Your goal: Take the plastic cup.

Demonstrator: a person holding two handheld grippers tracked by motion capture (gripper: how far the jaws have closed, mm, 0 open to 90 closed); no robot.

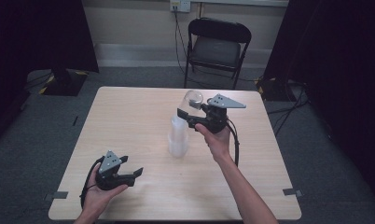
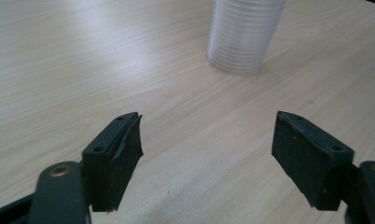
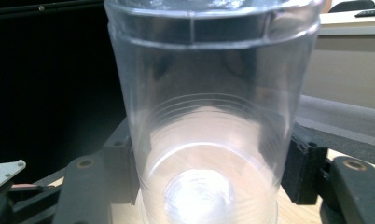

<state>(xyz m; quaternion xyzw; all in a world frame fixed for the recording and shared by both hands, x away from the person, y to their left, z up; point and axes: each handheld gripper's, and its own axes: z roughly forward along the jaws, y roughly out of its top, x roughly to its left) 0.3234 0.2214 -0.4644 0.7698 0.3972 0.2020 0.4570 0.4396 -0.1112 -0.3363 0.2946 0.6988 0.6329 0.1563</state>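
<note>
Nearest the table's front edge, the left gripper [image 1: 135, 166] is held low with its jaws spread and nothing between them. Further right stands the stack of cups [image 1: 178, 138], upright, and directly above it a clear cup [image 1: 193, 99] is clamped across its wall by the right gripper [image 1: 185, 116], the nearer one.

- In the left gripper view the top edge cuts off the cup stack [image 2: 241, 35]; its upper part is out of frame.
- In the right gripper view the clear cup [image 3: 209, 121] runs past the top and bottom edges, so rim and base are cut off.
- The cup hides the inner faces of the right gripper [image 3: 209, 172] pads; contact shows blurred through the plastic.
- In the high view the cup [image 1: 193, 99] is too small to tell its rim.
- The bottom edge cuts off both forearms.
</note>
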